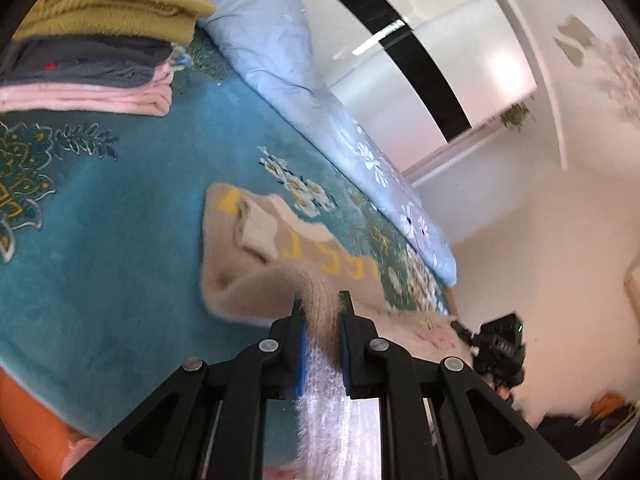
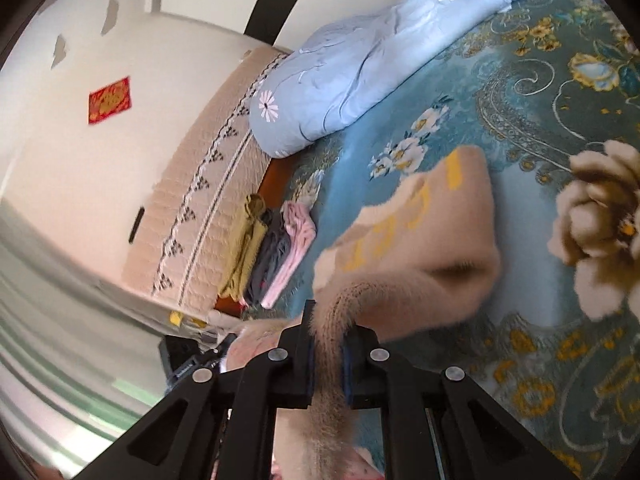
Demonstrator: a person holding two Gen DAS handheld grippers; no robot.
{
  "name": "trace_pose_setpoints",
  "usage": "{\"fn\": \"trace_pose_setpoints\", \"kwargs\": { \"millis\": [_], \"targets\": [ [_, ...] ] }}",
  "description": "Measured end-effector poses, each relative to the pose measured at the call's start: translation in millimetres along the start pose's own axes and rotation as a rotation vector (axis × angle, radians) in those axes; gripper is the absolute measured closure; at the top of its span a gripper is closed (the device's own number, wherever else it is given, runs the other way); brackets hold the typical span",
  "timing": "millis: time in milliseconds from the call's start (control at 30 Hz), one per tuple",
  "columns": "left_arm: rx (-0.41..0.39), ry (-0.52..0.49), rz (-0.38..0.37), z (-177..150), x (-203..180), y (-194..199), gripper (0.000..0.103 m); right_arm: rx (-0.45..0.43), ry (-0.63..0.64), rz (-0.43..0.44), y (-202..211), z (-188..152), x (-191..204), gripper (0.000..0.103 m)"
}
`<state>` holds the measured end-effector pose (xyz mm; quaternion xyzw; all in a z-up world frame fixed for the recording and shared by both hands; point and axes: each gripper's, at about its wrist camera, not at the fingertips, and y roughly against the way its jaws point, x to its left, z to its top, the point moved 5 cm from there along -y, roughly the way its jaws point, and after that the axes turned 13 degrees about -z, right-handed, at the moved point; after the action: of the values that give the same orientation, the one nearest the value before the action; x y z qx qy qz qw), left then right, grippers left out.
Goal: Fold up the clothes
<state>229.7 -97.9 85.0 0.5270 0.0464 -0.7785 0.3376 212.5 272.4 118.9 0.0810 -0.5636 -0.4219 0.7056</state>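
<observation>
A beige fuzzy sweater (image 1: pixel 248 256) with yellow lettering lies on the teal floral blanket (image 1: pixel 100 240), one sleeve folded across its front. My left gripper (image 1: pixel 322 304) is shut on a ribbed edge of the sweater, which rises from the blanket into the jaws. In the right wrist view the same sweater (image 2: pixel 420 232) is lifted at one end, and my right gripper (image 2: pixel 332 320) is shut on its ribbed edge. The right gripper also shows at the lower right of the left wrist view (image 1: pixel 496 348).
A stack of folded clothes, olive on grey on pink (image 1: pixel 100 40), sits at the far side of the blanket; it also shows in the right wrist view (image 2: pixel 264 248). A rolled light blue floral duvet (image 1: pixel 320 100) lies along the bed's edge. A beige quilted headboard (image 2: pixel 200 184) stands behind.
</observation>
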Motion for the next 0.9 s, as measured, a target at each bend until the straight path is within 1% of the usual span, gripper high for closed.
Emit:
{"fn": "trace_pose_setpoints", "kwargs": {
  "millis": [67,200,300,367,500,600,700,767,900],
  "targets": [
    [-0.022,0.045,-0.007,17.1,9.6,-9.3,0.089,-0.001,-0.019,0.003,-11.0,15.5,-1.3,0.092],
    [-0.043,0.084,0.032,42.1,21.8,-32.1,0.089,0.001,-0.053,-0.017,-30.6,46.2,-5.8,0.092],
    [-0.051,0.123,0.026,59.9,33.7,-47.8,0.089,0.010,-0.080,-0.031,-47.2,66.4,-13.2,0.092],
    [-0.053,0.156,0.019,69.0,45.1,-58.1,0.089,0.021,-0.103,-0.032,-59.5,77.9,-21.3,0.092],
    [-0.056,0.230,0.004,80.7,71.9,-77.7,0.089,0.047,-0.201,-0.015,-85.1,94.9,-46.9,0.091],
    [-0.058,0.285,-0.013,86.5,92.9,-91.0,0.089,0.055,-0.229,-0.020,-97.8,101.8,-58.0,0.090],
    [-0.076,0.345,-0.019,93.1,113.4,-95.3,0.088,0.076,-0.244,-0.028,-109.4,107.8,-66.3,0.089],
    [-0.098,0.367,-0.024,97.7,123.0,-93.3,0.088,0.093,-0.251,-0.029,-115.3,111.7,-70.7,0.089],
    [-0.140,0.370,-0.040,102.8,131.3,-80.7,0.088,0.110,-0.263,-0.015,-118.5,116.3,-74.0,0.088]
  ]
}}
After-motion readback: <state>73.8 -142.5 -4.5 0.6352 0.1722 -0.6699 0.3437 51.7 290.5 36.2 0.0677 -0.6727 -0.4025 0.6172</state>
